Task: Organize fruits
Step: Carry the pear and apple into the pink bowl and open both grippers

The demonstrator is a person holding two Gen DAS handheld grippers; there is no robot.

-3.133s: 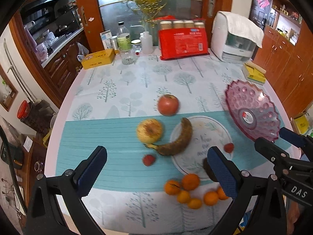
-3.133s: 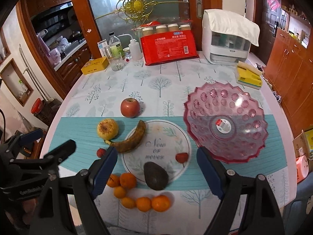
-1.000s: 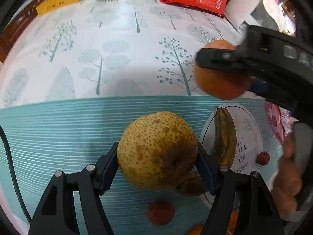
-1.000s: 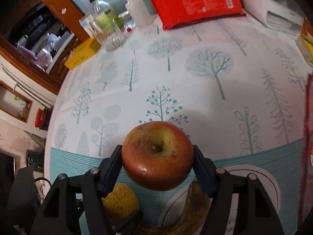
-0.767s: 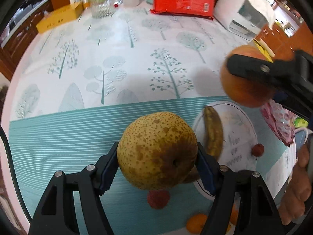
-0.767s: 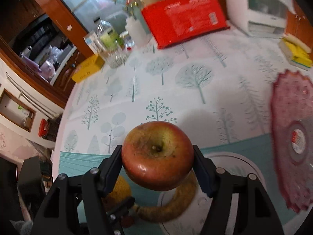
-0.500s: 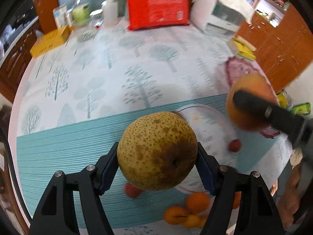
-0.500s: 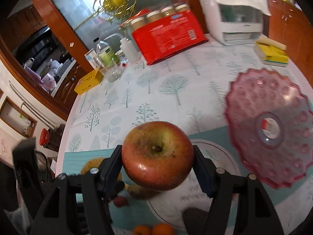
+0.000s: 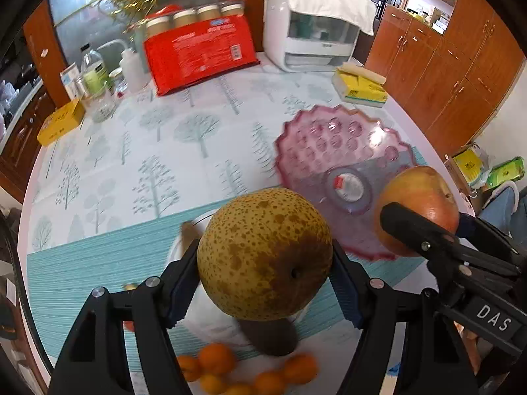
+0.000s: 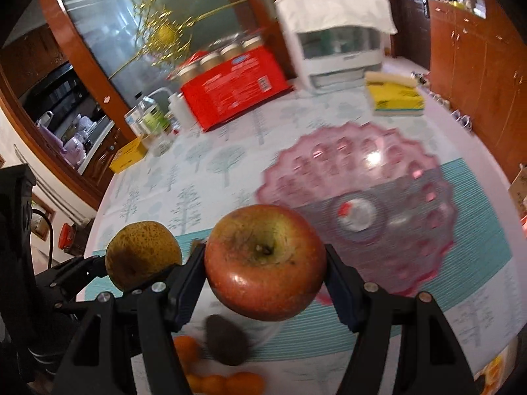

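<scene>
My left gripper (image 9: 263, 279) is shut on a speckled yellow-brown pear (image 9: 263, 253) and holds it in the air above the table. My right gripper (image 10: 265, 279) is shut on a red apple (image 10: 265, 260), also lifted. The apple shows in the left wrist view (image 9: 418, 210), the pear in the right wrist view (image 10: 143, 253). A pink scalloped glass fruit dish (image 9: 332, 151) lies on the table ahead and to the right, also in the right wrist view (image 10: 378, 177). An avocado (image 10: 227, 342) and several small oranges (image 9: 214, 358) lie near the table's front edge.
A white round mat (image 9: 214, 326) lies under the pear. A red package (image 9: 197, 52), jars, bottles, a white appliance (image 9: 316, 23) and yellow boxes (image 9: 359, 87) stand at the back. A small red fruit (image 9: 128, 326) lies at the left. Wooden cabinets stand on the right.
Both grippers have lifted and swung to the right with their fruit; the pink dish now lies closer ahead. The banana has dropped mostly out of sight behind the pear.
</scene>
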